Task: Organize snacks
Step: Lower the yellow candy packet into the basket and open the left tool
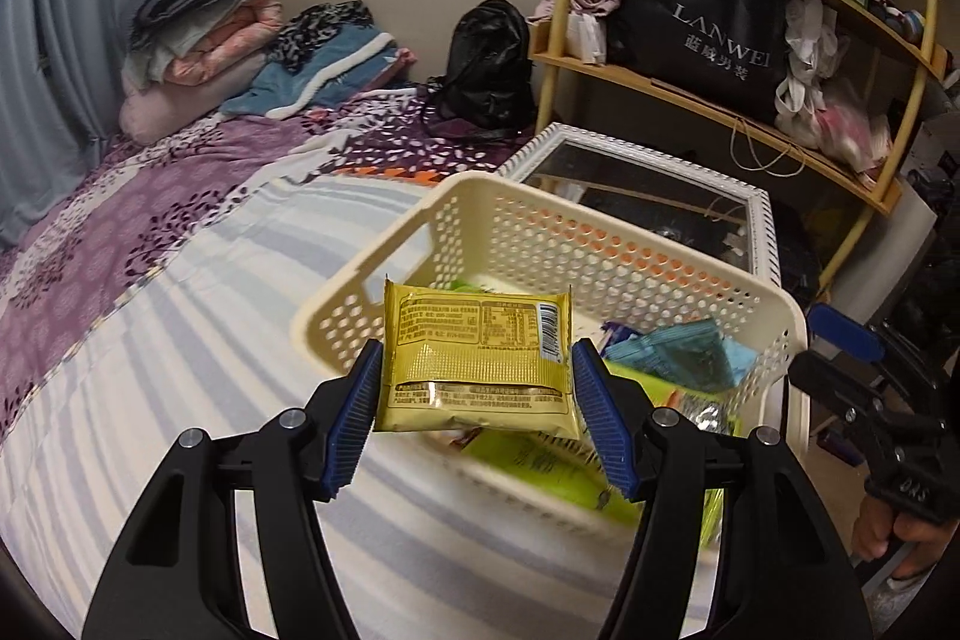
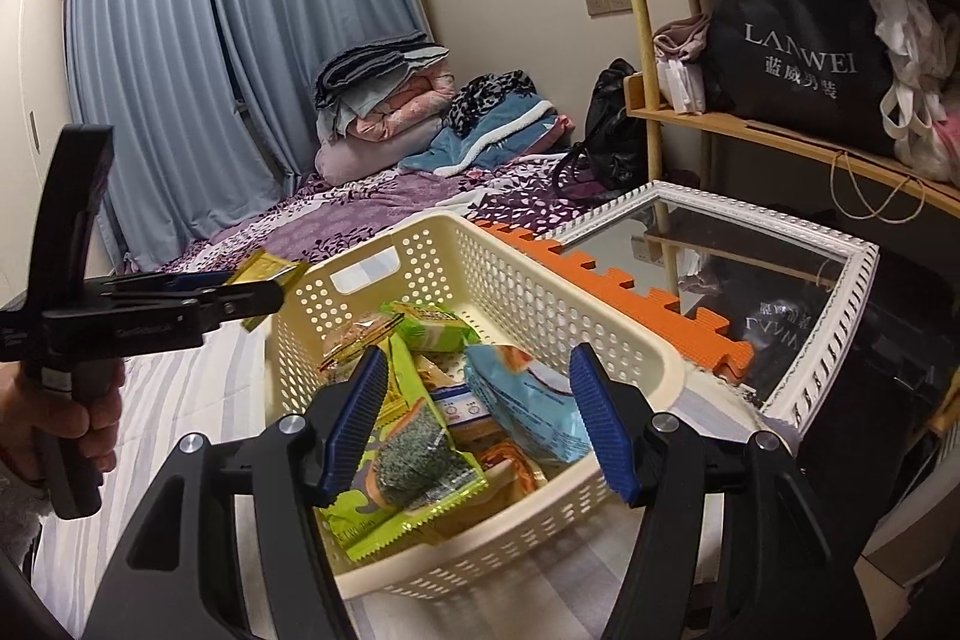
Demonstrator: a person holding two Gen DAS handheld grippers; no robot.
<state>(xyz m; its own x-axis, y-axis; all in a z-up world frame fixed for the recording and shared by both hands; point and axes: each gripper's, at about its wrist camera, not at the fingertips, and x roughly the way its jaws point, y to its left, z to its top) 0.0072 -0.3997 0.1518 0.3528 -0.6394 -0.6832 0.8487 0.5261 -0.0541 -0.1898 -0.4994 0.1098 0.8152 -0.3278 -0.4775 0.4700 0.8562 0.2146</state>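
Note:
My left gripper (image 1: 477,388) is shut on a yellow snack packet (image 1: 477,358) and holds it in the air just in front of the cream perforated basket (image 1: 540,232). The same gripper (image 2: 264,289) and packet (image 2: 267,271) show at the left of the right wrist view, beside the basket's left end (image 2: 420,244). My right gripper (image 2: 477,412) is open and empty, hovering over the basket's near rim. Inside the basket lie several snack packs, among them a green one (image 2: 408,466) and a blue one (image 2: 528,412).
The basket stands on a bed with a striped sheet (image 1: 180,340) and a purple cover (image 2: 372,214). A white-framed mirror (image 2: 750,268) and an orange foam mat (image 2: 630,292) lie to the right. A wooden shelf (image 2: 780,130), folded blankets (image 1: 204,22) and a black backpack (image 1: 486,64) stand behind.

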